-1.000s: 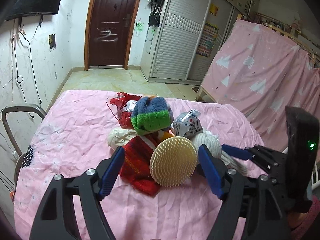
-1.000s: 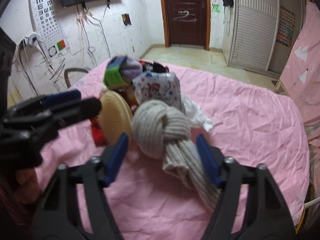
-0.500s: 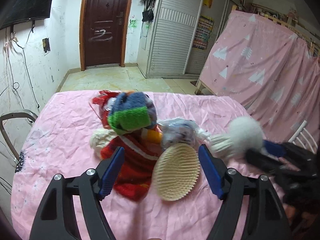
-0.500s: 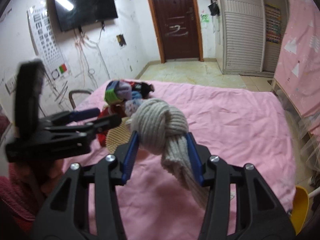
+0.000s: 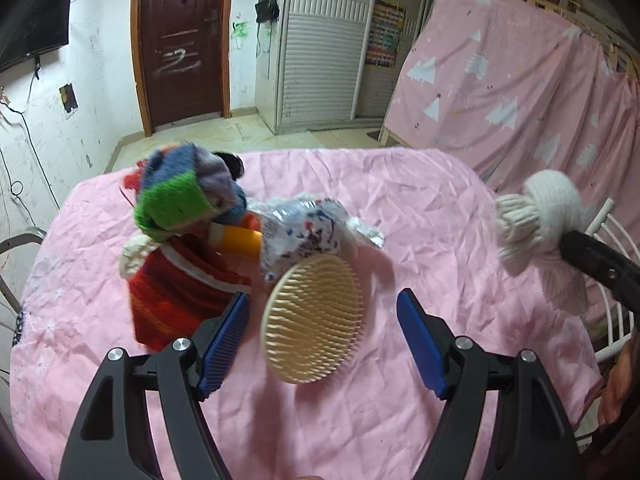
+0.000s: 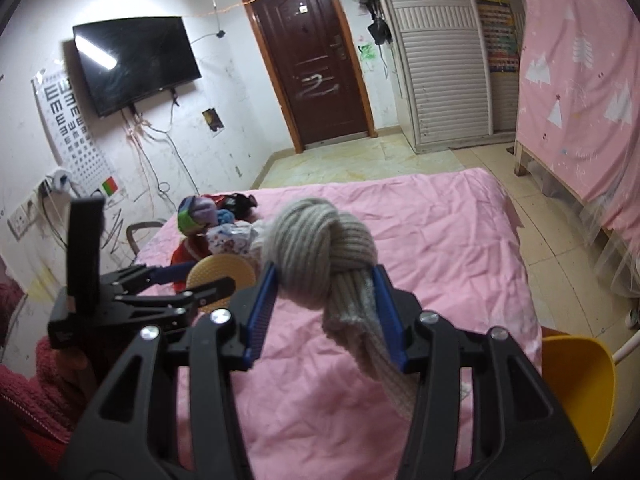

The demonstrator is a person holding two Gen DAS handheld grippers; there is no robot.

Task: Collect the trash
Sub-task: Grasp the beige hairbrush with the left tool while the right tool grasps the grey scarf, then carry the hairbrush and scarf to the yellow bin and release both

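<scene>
A heap of odds and ends lies on the pink-covered table [image 5: 400, 208]: a blue-and-green knit piece [image 5: 180, 196], a red knit cloth [image 5: 176, 296], a crumpled printed wrapper [image 5: 304, 228] and a round cream bristle brush [image 5: 314, 320]. My left gripper [image 5: 322, 340] is open, and the brush sits in the gap between its blue pads without touching them. My right gripper [image 6: 324, 312] is shut on a knotted beige sock [image 6: 324, 248] and holds it in the air. In the left wrist view the sock [image 5: 540, 216] hangs at the right, off the table's edge.
A yellow bin [image 6: 576, 392] stands on the floor below the right gripper. A chair frame [image 5: 16, 248] is at the table's left, a white rack [image 5: 612, 320] at its right. A pink-curtained bed [image 5: 520, 92] lines the right wall. A red sleeve [image 6: 32, 380] holds the left gripper.
The right gripper closed on the knotted sock and carried it up off the table, away from the heap to the right. The left gripper came closer to the brush.
</scene>
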